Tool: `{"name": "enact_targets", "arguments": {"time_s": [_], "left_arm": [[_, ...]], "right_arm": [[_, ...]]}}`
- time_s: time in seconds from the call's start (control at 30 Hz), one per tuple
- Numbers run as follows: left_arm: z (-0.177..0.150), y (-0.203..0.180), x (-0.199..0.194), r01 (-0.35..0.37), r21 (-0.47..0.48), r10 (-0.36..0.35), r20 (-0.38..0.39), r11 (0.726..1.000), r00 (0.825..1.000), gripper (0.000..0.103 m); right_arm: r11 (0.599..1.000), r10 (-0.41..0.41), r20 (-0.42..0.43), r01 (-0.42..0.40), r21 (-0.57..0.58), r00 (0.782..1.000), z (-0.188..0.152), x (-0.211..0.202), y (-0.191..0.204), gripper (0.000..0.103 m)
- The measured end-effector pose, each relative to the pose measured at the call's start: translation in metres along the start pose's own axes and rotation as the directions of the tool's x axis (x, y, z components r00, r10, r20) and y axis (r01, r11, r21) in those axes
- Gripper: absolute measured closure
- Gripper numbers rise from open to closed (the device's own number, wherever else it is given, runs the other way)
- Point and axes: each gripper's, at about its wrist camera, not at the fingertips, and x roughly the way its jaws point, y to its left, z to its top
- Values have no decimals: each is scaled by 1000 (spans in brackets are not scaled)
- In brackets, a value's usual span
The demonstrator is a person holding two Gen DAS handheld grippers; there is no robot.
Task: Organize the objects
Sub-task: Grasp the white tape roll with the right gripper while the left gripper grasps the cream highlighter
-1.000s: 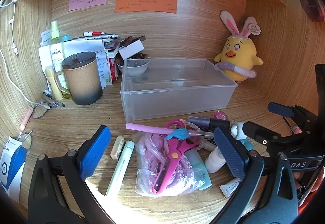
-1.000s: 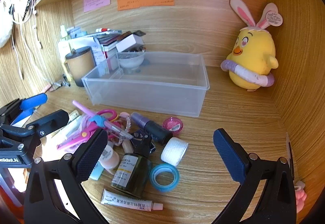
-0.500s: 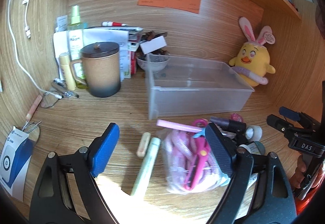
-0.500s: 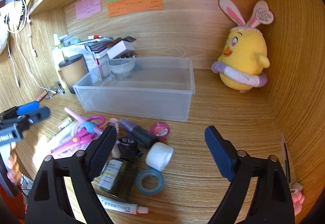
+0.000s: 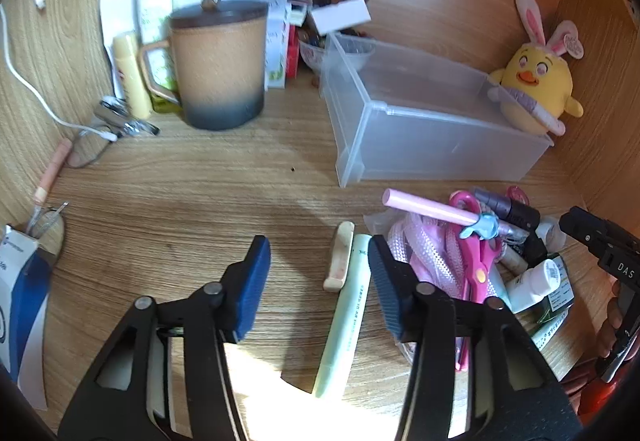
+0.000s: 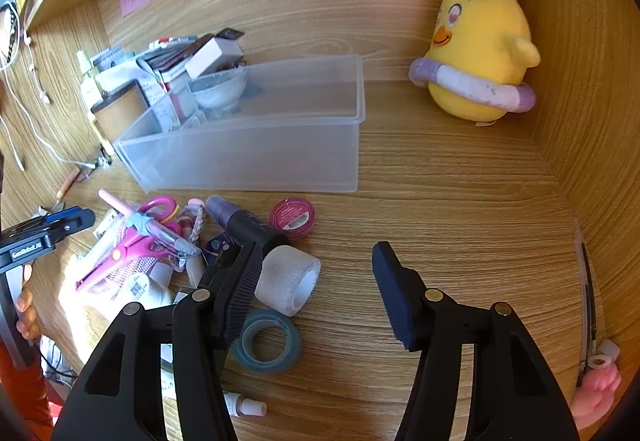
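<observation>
Blue-padded left gripper (image 5: 319, 267) half-spread and closing over my pale green pen (image 5: 347, 315), right gripper (image 6: 316, 287) closing, white tape roll (image 6: 289, 279) between its pads, neither gripping.

Left wrist camera looking steeply down along left tongs (image 5: 318, 273), close over worktop (image 5: 180, 193). Right wrist camera angling down from the right, near. Both sharing clear bin (image 5: 420, 129) (image 6: 256, 145), clutter pile, plush chick (image 6: 480, 53).

Sunlit wood-grain desk alcove (image 6: 460, 177)
</observation>
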Motion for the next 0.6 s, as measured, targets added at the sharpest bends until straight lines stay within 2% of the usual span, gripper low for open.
{"name": "enact_targets", "arguments": {"time_s": [0.23, 0.33, 0.37, 0.47, 0.5, 0.6], "left_arm": [[3, -1, 16, 11, 6, -11, -51, 1000, 999, 65], [4, 1, 17, 20, 1, -20, -57, 1000, 998, 77], [4, 1, 18, 24, 1, -24, -61, 1000, 998, 82], [3, 2, 22, 45, -7, -45, -70, 999, 997, 87], [3, 2, 22, 48, -10, -48, -70, 999, 996, 92], [5, 2, 20, 25, -6, -25, -51, 1000, 998, 93]], "right_arm": [[999, 37, -69, -36, 19, 997, -1, 20, 3, 54], [998, 57, -94, -55, 29, 994, -2, 27, 4, 66], [998, 60, -100, -57, 31, 993, -2, 28, 5, 67], [998, 58, -94, -55, 33, 994, -1, 29, 5, 67], [998, 56, -92, -53, 34, 994, 0, 29, 5, 68], [998, 47, -72, -45, 39, 996, 2, 26, 5, 68]]}}
